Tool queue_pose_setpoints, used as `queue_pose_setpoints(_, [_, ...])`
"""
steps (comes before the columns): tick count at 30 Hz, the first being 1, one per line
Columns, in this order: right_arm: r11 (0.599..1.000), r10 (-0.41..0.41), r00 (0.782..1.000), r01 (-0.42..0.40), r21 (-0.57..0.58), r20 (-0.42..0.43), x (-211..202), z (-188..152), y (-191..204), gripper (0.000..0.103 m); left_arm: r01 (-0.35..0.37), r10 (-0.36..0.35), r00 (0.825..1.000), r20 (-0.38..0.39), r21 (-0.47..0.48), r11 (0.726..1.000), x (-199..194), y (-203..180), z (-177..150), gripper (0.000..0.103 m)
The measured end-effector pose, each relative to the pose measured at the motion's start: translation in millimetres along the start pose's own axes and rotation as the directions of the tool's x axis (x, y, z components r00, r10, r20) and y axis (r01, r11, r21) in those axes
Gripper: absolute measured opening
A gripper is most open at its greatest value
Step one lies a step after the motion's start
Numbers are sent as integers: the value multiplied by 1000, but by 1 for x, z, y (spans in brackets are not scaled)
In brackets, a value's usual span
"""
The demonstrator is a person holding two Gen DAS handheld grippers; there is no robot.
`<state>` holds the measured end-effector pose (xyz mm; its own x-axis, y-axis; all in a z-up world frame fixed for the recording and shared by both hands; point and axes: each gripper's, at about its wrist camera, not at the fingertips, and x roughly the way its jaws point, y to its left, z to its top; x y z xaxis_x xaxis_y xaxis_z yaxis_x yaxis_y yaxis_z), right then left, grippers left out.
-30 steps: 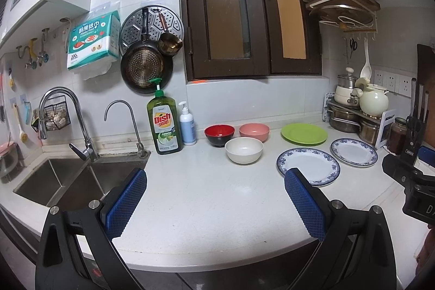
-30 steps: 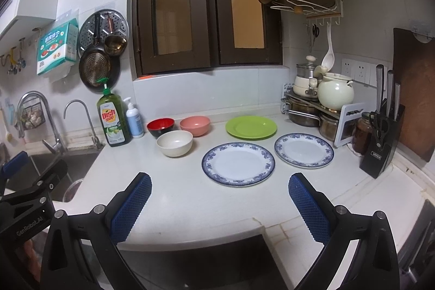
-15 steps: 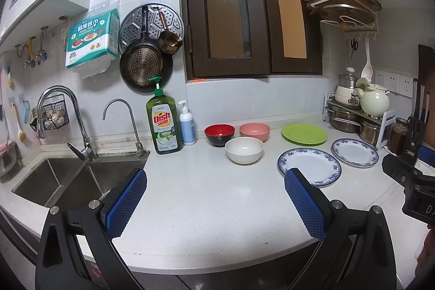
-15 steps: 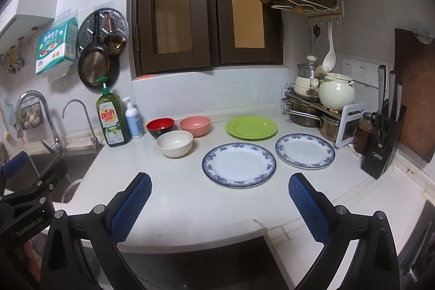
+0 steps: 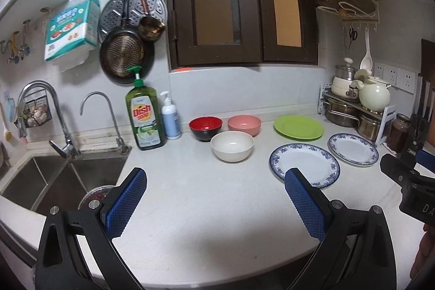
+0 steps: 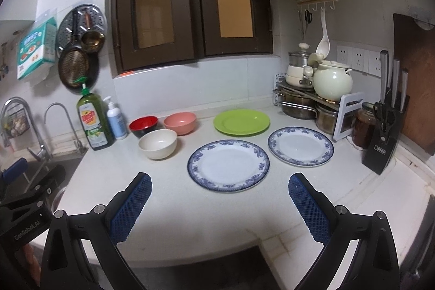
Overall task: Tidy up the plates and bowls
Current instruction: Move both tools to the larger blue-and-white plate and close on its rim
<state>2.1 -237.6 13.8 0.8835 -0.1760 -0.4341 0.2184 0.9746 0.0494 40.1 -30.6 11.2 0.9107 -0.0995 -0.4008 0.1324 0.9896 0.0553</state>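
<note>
Plates and bowls all sit loose on the tabletop (image 6: pixel 217 211); nothing is stacked yet, so I judge the sorting has not begun. My right tongs (image 6: pixel 218 204) are spread wide and empty, hovering over the front edge just short of the large blue-rimmed plate (image 6: pixel 228 165), which I take as my landmark. My left tongs (image 5: pixel 214 205) are likewise wide apart and hold nothing, to that plate's left.

Since a second ago both views have crept a little closer and lower toward the dishes, with no dish shifted. I read that as the approach starting.

Right of the landmark plate, close but apart, lies the smaller blue-rimmed plate (image 6: pixel 300 146); behind it the green plate (image 6: pixel 241 122). To its left is the cream bowl (image 6: pixel 157 143), with the red bowl (image 6: pixel 143 126) and pink bowl (image 6: pixel 180 122) behind that.

The bare tabletop in front of the landmark plate gives free room. Further right the pot rack (image 6: pixel 307 99) and knife block (image 6: pixel 382 146) crowd the corner; far left the sink (image 5: pixel 54 181) drops away.
</note>
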Motion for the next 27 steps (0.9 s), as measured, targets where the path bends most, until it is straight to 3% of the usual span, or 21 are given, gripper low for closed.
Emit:
queue_pose_setpoints(9, [1000,-22,999,22,15,-34,77,30,-23,102,18,-16,1000,-26,45,999,74,-35,27,103])
queue_pose_setpoints(17, [999,-25,993,28,20,-118,145,42,-50,102,15,-8,995,-100,71,997,141,-68,39,103])
queue_pose_setpoints(27, [998,-41,963,55,43,-268,214,43,-76,101,62,-34,969,-244,111,992,218,-101,40,102])
